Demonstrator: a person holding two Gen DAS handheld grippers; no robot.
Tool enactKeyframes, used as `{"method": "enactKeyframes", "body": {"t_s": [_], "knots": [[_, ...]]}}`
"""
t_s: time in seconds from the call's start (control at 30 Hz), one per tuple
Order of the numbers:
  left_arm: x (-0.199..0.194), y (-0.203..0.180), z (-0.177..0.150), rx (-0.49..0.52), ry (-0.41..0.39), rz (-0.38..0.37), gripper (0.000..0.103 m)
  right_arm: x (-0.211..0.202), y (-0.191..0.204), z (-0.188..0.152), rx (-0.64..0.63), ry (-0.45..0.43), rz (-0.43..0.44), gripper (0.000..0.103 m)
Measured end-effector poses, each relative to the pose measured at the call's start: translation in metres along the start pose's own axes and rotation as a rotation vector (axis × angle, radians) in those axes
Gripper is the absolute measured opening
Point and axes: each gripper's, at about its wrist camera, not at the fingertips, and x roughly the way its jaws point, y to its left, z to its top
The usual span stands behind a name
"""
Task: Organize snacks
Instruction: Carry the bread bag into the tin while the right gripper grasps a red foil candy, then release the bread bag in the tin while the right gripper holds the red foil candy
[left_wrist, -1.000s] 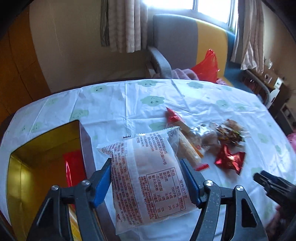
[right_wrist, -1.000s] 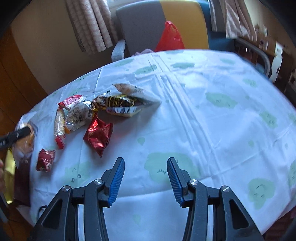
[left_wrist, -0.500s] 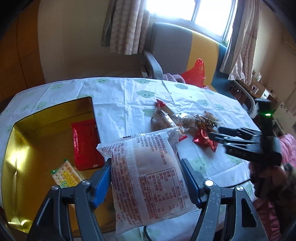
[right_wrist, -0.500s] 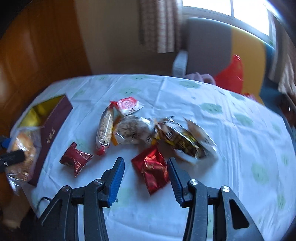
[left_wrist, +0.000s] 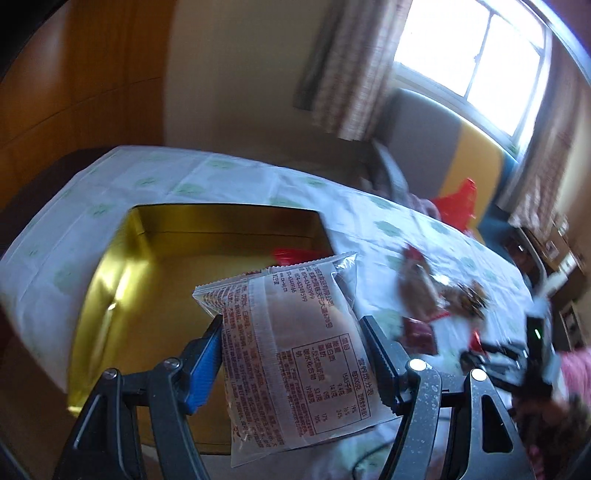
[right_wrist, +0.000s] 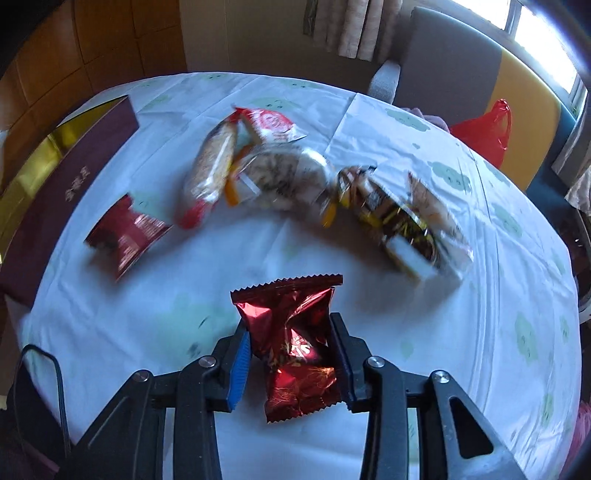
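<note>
Left wrist view: your left gripper (left_wrist: 291, 354) is clamped on a clear packet (left_wrist: 295, 354) with red print, one finger pressed to each side. The packet hangs over the near right part of the gold-lined box (left_wrist: 122, 266), which lies open on the desk (left_wrist: 177, 181). To set it down well, I would bring the packet further in from the box's right wall, lower it close to the gold floor, and only then let go, so it lands flat. Mind the red wrapper (left_wrist: 295, 254) showing at the box's right wall, just behind the packet; most of it is hidden, so you cannot judge how much floor it takes. The loose snacks right of the box are smeared by motion, and the right gripper (left_wrist: 491, 354) beyond them is only a dark blur.

Right wrist view: the right gripper (right_wrist: 291, 354) has a shiny red foil packet (right_wrist: 295, 343) between its fingers, which are closing and already touch its sides. Squeeze the puffed middle rather than the crimped ends, and check it lifts cleanly off the desk (right_wrist: 498, 332) before carrying it toward the box (right_wrist: 66, 192), seen far left of the foil packet. The pile of other snacks (right_wrist: 280, 173) beyond the foil packet is blurred, so their wrappers cannot be read, and the box's inside is mostly out of sight.
</note>
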Motion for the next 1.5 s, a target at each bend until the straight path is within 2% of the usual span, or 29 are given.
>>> {"method": "enactKeyframes", "body": {"t_s": [0.1,0.2,0.4,0.5,0.83,0.93,1.0,1.23,1.5], "knots": [[-0.003,0.03,0.004,-0.095,0.002,0.029,0.071,-0.007,0.003,-0.013,0.027,-0.021,0.01,0.041],[-0.001,0.049,0.008,-0.168,0.023,0.018,0.071,-0.007,-0.003,-0.018,0.11,-0.038,0.037,0.041],[0.025,0.047,0.022,-0.191,0.076,0.001,0.071,-0.01,0.003,-0.019,0.11,-0.061,-0.004,0.04],[0.045,0.037,0.033,-0.163,0.093,0.009,0.071,-0.01,0.002,-0.019,0.111,-0.063,-0.002,0.04],[0.126,0.011,0.078,-0.029,0.134,0.137,0.072,-0.009,0.002,-0.022,0.115,-0.08,-0.007,0.04],[0.137,0.007,0.084,-0.014,0.132,0.15,0.082,-0.009,0.002,-0.022,0.118,-0.084,-0.005,0.04],[0.134,0.003,0.086,-0.002,0.101,0.171,0.086,-0.009,0.001,-0.023,0.122,-0.088,-0.003,0.04],[0.094,-0.007,0.061,-0.011,0.021,0.215,0.086,-0.009,0.002,-0.024,0.129,-0.106,-0.008,0.04],[0.04,-0.026,0.021,0.061,-0.071,0.207,0.086,-0.01,0.002,-0.026,0.135,-0.118,-0.012,0.04]]}}
